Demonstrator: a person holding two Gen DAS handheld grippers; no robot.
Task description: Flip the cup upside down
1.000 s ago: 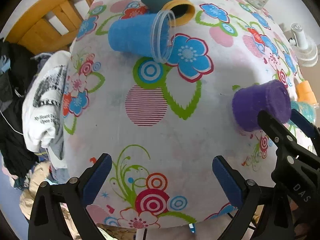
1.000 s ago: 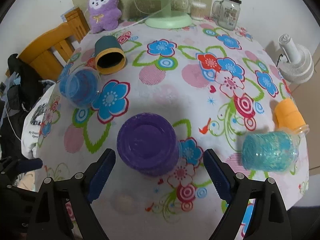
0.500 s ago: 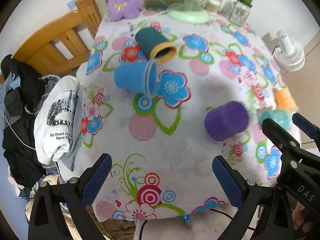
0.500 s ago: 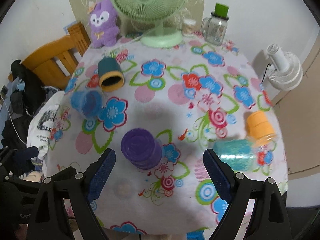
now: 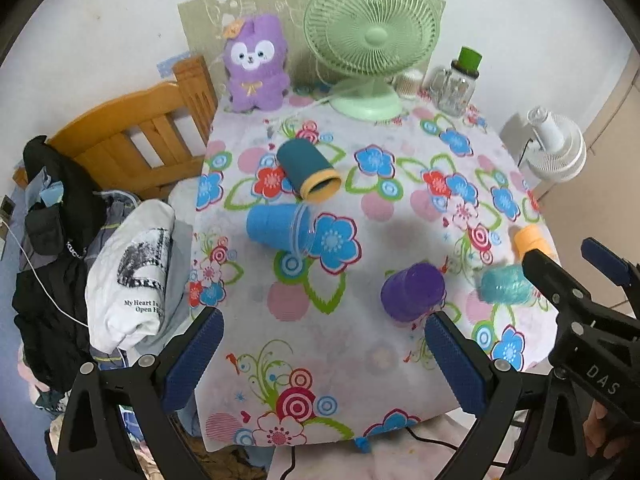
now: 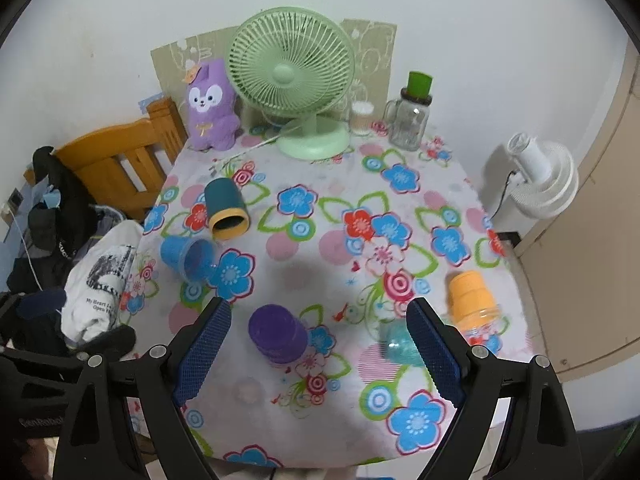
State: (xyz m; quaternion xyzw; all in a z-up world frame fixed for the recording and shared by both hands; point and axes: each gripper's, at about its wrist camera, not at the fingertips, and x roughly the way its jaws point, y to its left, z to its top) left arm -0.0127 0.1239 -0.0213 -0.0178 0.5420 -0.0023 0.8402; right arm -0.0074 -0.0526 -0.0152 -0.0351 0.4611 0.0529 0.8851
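Note:
A purple cup [image 5: 412,291] [image 6: 277,333] stands upside down on the flowered tablecloth [image 5: 384,208] [image 6: 320,248] near the front. A blue cup [image 5: 276,227] [image 6: 187,256], a dark teal cup with a yellow rim [image 5: 308,174] [image 6: 225,208], a turquoise cup [image 5: 502,286] [image 6: 398,345] and an orange cup [image 5: 530,238] [image 6: 470,298] lie on their sides. My left gripper [image 5: 320,356] is open and empty, high above the table's front edge. My right gripper [image 6: 318,354] is open and empty, raised over the purple cup; it also shows at the right of the left wrist view.
A green fan [image 6: 294,80], a purple plush toy [image 6: 211,106], a glass jar with a green lid [image 6: 412,114] and a small container [image 6: 362,118] stand at the back. A wooden chair [image 5: 136,140] with clothes [image 5: 128,272] is left. A white fan [image 6: 536,176] is right.
Both grippers have risen and pulled back from the table, still open. The purple cup stays upside down where it was. More of the table and back wall is in view.

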